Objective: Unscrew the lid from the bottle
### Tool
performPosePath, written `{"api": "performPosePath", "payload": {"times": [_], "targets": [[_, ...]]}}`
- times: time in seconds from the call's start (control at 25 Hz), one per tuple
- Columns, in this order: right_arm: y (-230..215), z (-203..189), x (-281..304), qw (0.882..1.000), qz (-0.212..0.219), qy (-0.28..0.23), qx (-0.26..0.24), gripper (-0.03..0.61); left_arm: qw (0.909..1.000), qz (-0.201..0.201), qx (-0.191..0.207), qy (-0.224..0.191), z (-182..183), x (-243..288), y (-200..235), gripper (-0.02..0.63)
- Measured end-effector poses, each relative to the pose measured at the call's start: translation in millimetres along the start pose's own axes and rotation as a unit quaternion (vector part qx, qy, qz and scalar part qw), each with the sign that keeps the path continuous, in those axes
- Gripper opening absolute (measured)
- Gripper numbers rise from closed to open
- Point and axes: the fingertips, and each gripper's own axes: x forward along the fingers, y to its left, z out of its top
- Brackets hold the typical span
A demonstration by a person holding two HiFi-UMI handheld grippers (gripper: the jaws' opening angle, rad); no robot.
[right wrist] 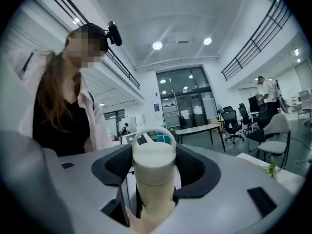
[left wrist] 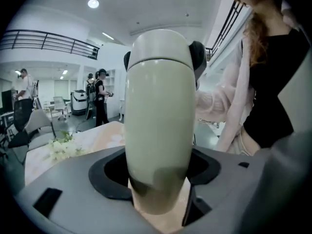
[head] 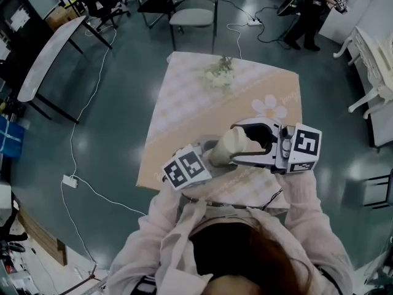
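A cream, smooth-walled cylindrical bottle [head: 226,147] sits at the lower centre of the head view, over the near edge of the counter [head: 184,97], which is covered in a pale pink checked cloth. Whether its base rests on the cloth cannot be told.

The left tongs [left wrist: 157,172] are clenched on the lower body of the bottle: in the left gripper view the dark pads press against both of its sides, and pink cloth shows under its rounded bottom. The bottle stands roughly upright there and fills the middle of the frame.

The bottle's rounded cream lid [left wrist: 161,45] is in the upper centre of that view, set off from the body by a thin seam. The right tongs [right wrist: 153,172] are grasping the lid from the opposite side. Their dark pads touch it left and right, both in the right gripper view and behind the lid in the left gripper view. A thin white loop arches over the lid in the right gripper view.

In the head view a small bunch of white flowers [head: 218,74] lies at the far end of the counter, well apart from the bottle. A printed white daisy [head: 268,107] is on the cloth just above the right tongs. A grey chair [head: 191,11] stands beyond the counter at the top of the frame.
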Motion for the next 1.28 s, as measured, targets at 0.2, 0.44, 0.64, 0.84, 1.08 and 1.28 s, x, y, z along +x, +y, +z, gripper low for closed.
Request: {"api": "performPosePath", "payload": {"times": [0.2, 0.44, 0.64, 0.84, 1.08, 1.28], "targets": [[-18, 2, -1, 0.993, -0.115, -0.007, 0.019, 0.372, 0.9923, 0.118, -0.037, -0.001, -3, -4, 31, 0.314], [-20, -10, 6, 0.988, -0.149, 0.023, 0.024, 0.282, 0.9887, 0.143, -0.033, 0.029, -19, -1, 31, 0.314], [21, -10, -1, 0.998, 0.044, 0.016, -0.029, 0.282, 0.9999, -0.006, 0.001, 0.012, -14, 3, -19, 0.314], [-3, -7, -5, 0.999, -0.051, 0.011, -0.015, 0.316, 0.9974, 0.052, -0.049, -0.009, -14, 1, 2, 0.314], [-19, -11, 4, 0.983, -0.178, 0.014, 0.035, 0.299, 0.9897, 0.136, -0.043, 0.007, -15, 4, 25, 0.314], [16, 1, 9, 0.998, -0.042, 0.013, -0.044, 0.288, 1.0000, -0.004, 0.000, -0.002, -6, 1, -12, 0.314]]}}
